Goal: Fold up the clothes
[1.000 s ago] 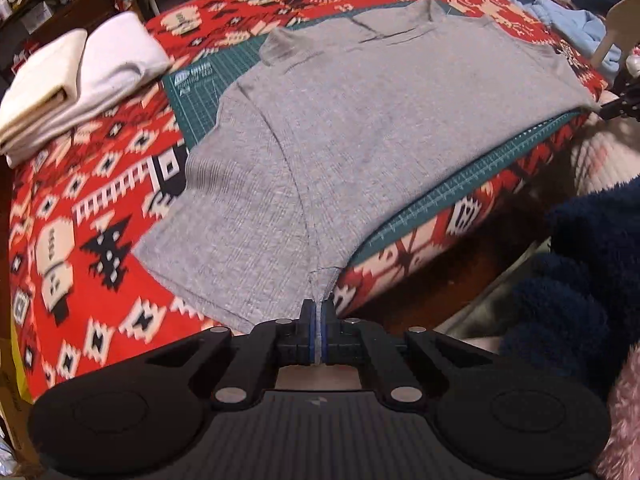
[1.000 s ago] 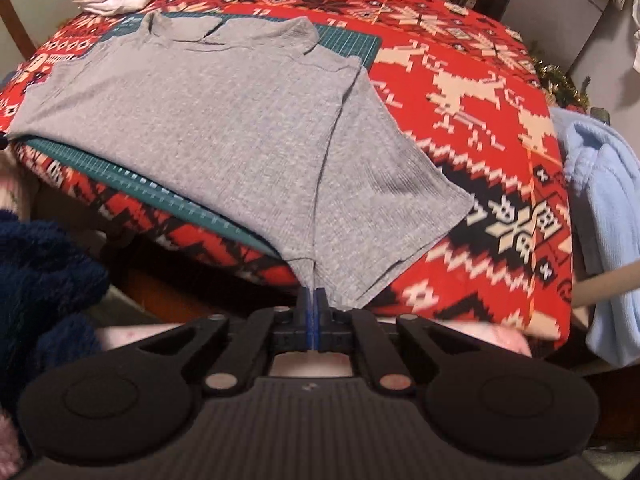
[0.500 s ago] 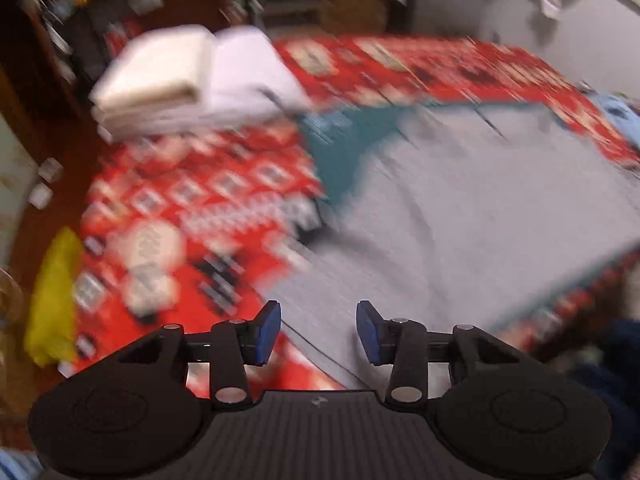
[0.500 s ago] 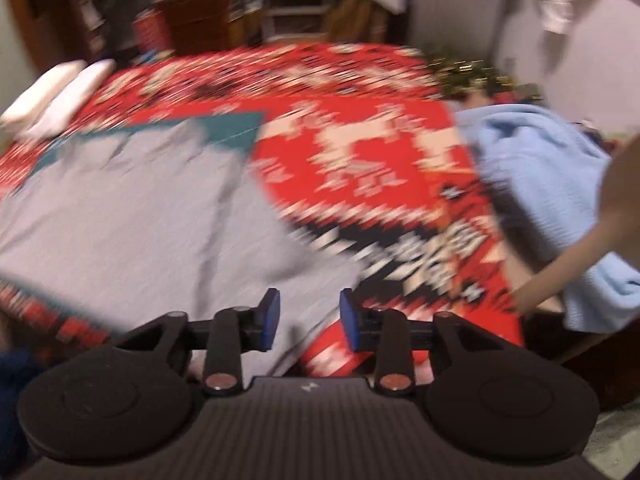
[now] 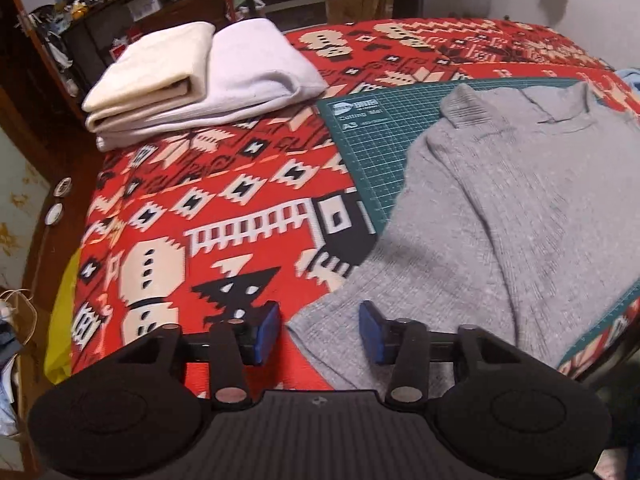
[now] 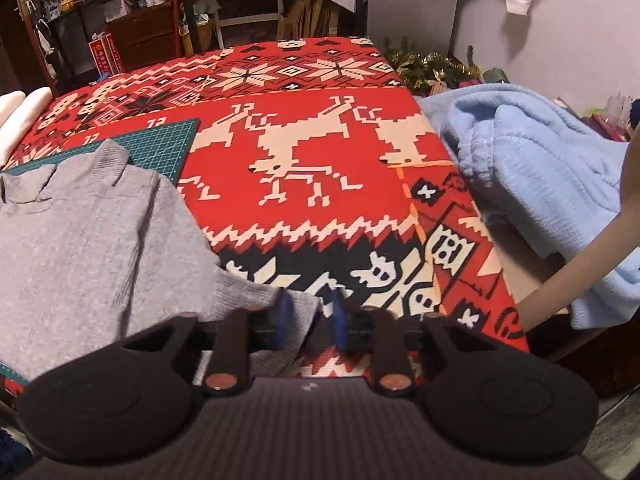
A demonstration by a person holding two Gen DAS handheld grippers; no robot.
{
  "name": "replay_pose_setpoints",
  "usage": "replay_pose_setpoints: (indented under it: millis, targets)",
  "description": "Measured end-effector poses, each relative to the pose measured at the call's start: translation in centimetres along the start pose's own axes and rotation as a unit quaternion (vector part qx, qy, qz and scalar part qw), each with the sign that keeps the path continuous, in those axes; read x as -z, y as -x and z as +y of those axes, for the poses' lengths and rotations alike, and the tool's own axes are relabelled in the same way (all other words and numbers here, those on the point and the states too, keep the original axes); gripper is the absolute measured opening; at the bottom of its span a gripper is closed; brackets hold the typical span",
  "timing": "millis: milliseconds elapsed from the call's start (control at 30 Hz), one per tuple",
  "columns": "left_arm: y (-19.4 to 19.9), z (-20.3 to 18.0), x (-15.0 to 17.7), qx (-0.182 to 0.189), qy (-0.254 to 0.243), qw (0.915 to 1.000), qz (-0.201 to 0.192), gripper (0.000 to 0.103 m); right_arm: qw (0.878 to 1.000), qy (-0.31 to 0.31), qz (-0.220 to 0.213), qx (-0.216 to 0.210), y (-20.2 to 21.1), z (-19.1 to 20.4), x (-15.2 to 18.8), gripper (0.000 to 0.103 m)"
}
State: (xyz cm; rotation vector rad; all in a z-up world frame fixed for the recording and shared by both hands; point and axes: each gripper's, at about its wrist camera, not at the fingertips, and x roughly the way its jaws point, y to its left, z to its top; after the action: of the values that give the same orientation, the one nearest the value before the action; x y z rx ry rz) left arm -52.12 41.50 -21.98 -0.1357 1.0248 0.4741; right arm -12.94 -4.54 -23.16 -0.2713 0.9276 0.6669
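sweater [image 5: 500, 216]: grey, flat, collar away, body on green cutting mat [image 5: 372, 148], sleeves spilling onto the red blanket [image 5: 208, 216] (flat for folding)
left gripper [image 5: 319, 332]: wide, empty, at left sleeve end
right gripper [image 6: 308, 320]: narrower gap, straddling right sleeve tip, not clamped
stack: folded towels [image 5: 192, 76] far corner, out of the way

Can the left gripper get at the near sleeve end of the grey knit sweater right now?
Probably yes: the left gripper is open, the grey knit sweater sleeve end lies between its pads, nothing covering it.

A grey ribbed sweater [image 5: 520, 208] is lying flat, collar pointing away, partly on a green cutting mat [image 5: 376, 136] over a red patterned cloth [image 5: 224, 200]; its sleeves are spreading out to both sides.
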Motion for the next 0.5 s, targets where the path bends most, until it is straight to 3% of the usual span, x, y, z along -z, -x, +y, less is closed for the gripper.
replay_pose_setpoints:
  millis: [33, 67, 233, 500]
  targets:
    - [0.1, 0.0, 0.1, 0.014, 0.004, 0.9999, -0.004, 0.009, 1.000, 0.000, 0.000, 0.003, 0.1, 0.1, 0.1, 0.002]
    - [0.1, -0.2, 0.1, 0.008, -0.003, 1.0000, -0.005, 0.006, 1.000, 0.003, -0.001, 0.009, 0.2, 0.3, 0.2, 0.002]
    - [1.1, 0.2, 0.7, -0.017, 0.001, 0.9998, 0.010, 0.006, 0.999, -0.015, -0.008, 0.031, 1.8, -0.5, 0.9, 0.001]
    - [1.8, 1.3, 2.1, -0.015, 0.023, 0.9991, 0.031, 0.006, 0.998, -0.049, 0.000, 0.040, 2.7, -2.4, 2.4, 0.001]
